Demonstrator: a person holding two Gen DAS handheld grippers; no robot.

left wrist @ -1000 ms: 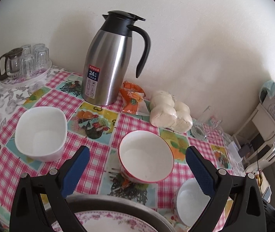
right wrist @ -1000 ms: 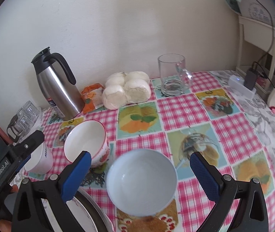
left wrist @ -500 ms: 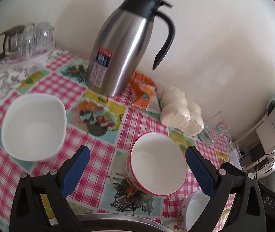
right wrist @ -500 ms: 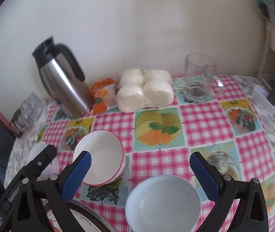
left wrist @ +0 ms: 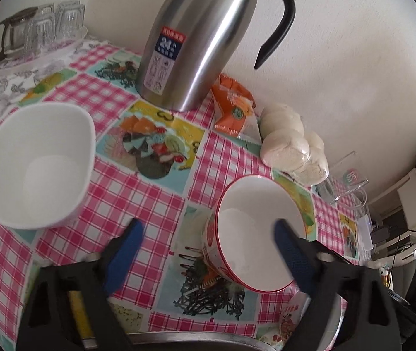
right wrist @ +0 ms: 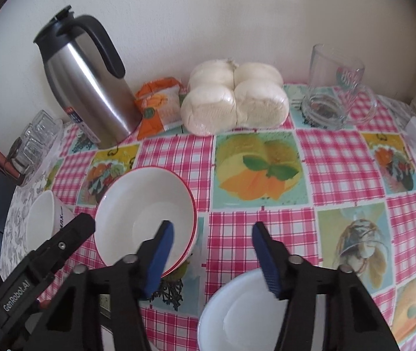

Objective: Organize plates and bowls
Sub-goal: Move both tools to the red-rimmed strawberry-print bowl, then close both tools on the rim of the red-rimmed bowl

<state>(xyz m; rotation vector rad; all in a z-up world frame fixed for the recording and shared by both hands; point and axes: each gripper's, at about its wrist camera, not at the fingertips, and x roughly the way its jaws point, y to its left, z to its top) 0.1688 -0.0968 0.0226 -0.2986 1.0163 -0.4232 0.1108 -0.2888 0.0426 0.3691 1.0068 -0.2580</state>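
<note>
Showing soft, even daylight, bright on the wall (left wrist: 339, 58); glinting in streaks down the steel jug (left wrist: 205, 38); bending heavily and darkening toward round fisheye edges; blurring slightly around the gripper fingers (right wrist: 161, 251).

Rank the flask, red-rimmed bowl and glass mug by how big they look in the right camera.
1. Flask
2. Red-rimmed bowl, nearly as big, but it sits nearer the camera, so that is unsure
3. Glass mug

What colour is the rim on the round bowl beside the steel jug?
Red, a thin line around the round bowl; white inside. Clearest in the left wrist view.
</note>
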